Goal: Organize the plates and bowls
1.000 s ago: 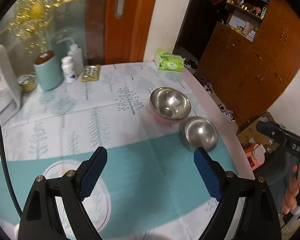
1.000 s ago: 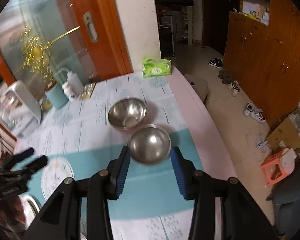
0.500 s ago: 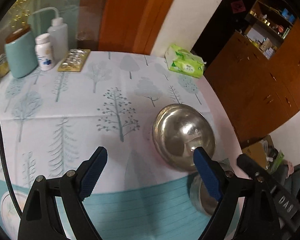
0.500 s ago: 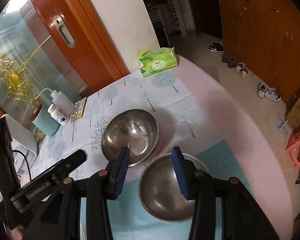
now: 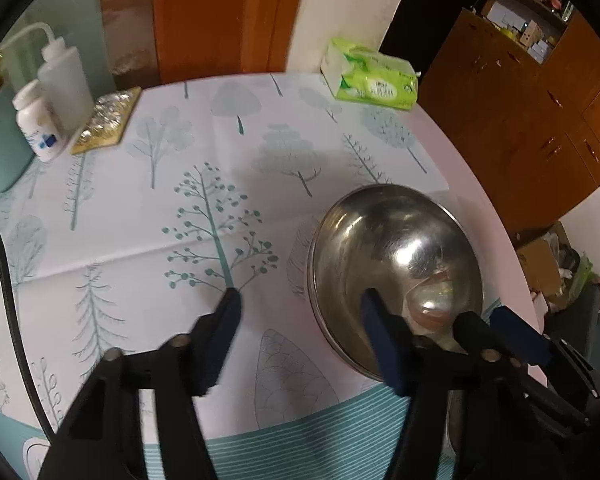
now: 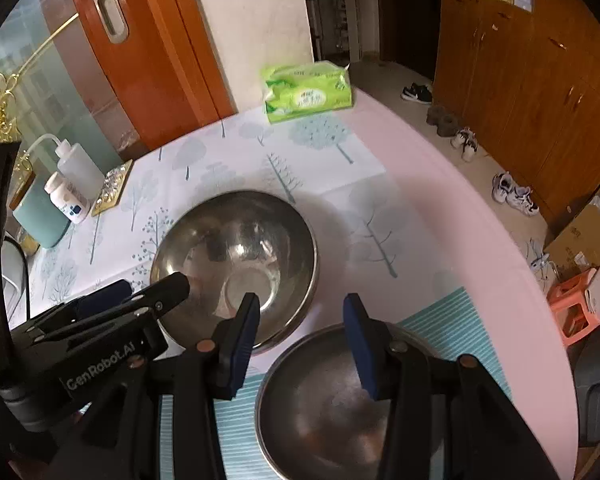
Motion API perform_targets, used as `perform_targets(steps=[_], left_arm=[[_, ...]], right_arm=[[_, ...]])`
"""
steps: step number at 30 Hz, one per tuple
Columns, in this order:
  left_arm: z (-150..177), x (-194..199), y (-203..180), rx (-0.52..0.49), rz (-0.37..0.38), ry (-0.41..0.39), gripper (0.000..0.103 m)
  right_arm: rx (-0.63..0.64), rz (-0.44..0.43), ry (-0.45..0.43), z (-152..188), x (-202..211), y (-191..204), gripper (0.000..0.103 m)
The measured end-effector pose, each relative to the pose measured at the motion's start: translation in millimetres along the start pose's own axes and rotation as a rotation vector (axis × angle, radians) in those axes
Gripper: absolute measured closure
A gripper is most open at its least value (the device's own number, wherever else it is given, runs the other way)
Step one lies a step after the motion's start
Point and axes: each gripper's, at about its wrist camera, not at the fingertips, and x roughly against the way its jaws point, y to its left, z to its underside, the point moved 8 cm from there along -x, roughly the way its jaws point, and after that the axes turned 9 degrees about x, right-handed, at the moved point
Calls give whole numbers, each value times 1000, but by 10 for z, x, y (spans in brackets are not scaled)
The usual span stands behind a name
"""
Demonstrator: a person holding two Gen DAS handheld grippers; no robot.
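Observation:
Two steel bowls sit side by side on the tree-print tablecloth. The far bowl [image 5: 396, 256] [image 6: 236, 256] is upright, and my left gripper [image 5: 304, 328] [image 6: 148, 292] straddles its near-left rim, one finger inside, one outside. Its jaws are closing, with a wide gap still left and no pad on the rim. The near bowl [image 6: 320, 400] lies under my right gripper [image 6: 302, 320], whose fingers stand apart on either side of that bowl's far rim without pressing it. One blue pad of the right gripper [image 5: 516, 340] shows at the right edge of the left wrist view.
A green tissue pack [image 5: 372, 76] [image 6: 308, 90] lies at the table's far edge. White bottles [image 5: 56, 92], a teal canister [image 6: 40, 216] and a foil blister pack [image 5: 104, 120] stand at the far left. The round table edge [image 6: 520, 264] drops off on the right.
Both grippers came down and forward onto the bowls, which now fill the lower views. The left jaws have narrowed around the far bowl's rim; the right jaws kept their gap.

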Motion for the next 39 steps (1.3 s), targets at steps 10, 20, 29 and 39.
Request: perform_targets(steps=[10,20,29,39], left_arm=[[45,-70,31,18,53,34,92],[376,601,118,31,103,49,91],[1065,1589,200,-36,87,23,87],[1921,2489,409,-49,50,-1,86]], right_arm=[[16,0,-4,-10,-17,83,90],[-12,-111,-44,136,623,199,92],[54,-215,-54,533,1472,443,94],[190,-318,-39,1161,2281,772,94]])
